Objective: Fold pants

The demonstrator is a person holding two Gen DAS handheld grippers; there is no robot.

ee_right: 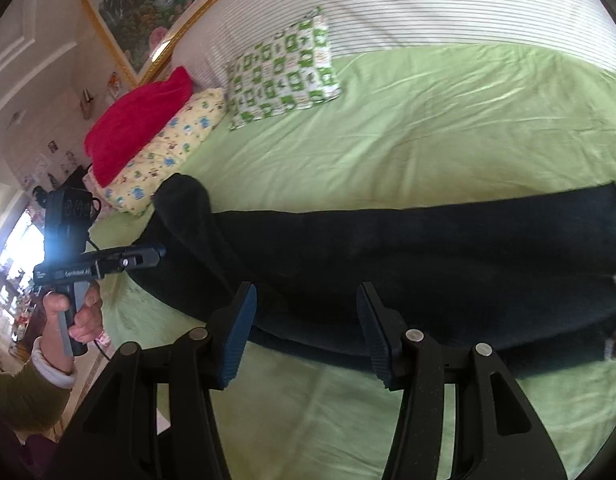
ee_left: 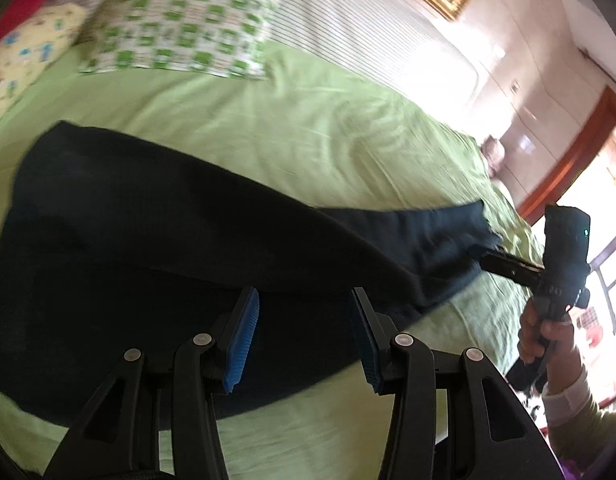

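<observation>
My left gripper point(ee_left: 304, 316) and right gripper point(ee_right: 304, 312) both hovered with fingers parted and empty, the pants point(ee_right: 388, 256) lying just beyond them on the bed point(ee_right: 388, 140).

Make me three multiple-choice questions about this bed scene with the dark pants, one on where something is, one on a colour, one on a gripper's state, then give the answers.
1. Where do the dark pants lie?
A. on the green sheet
B. on the striped headboard
C. on the red pillow

2. What colour is the pattern on the white pillow by the headboard?
A. blue
B. green
C. orange

3. How is the right gripper?
A. shut on the pants
B. shut on a pillow
C. open, holding nothing

Answers:
1 A, the pants are spread flat across the green sheet.
2 B, green squares cover that pillow.
3 C, its blue pads stand apart over the cloth with nothing pressed between them.
</observation>
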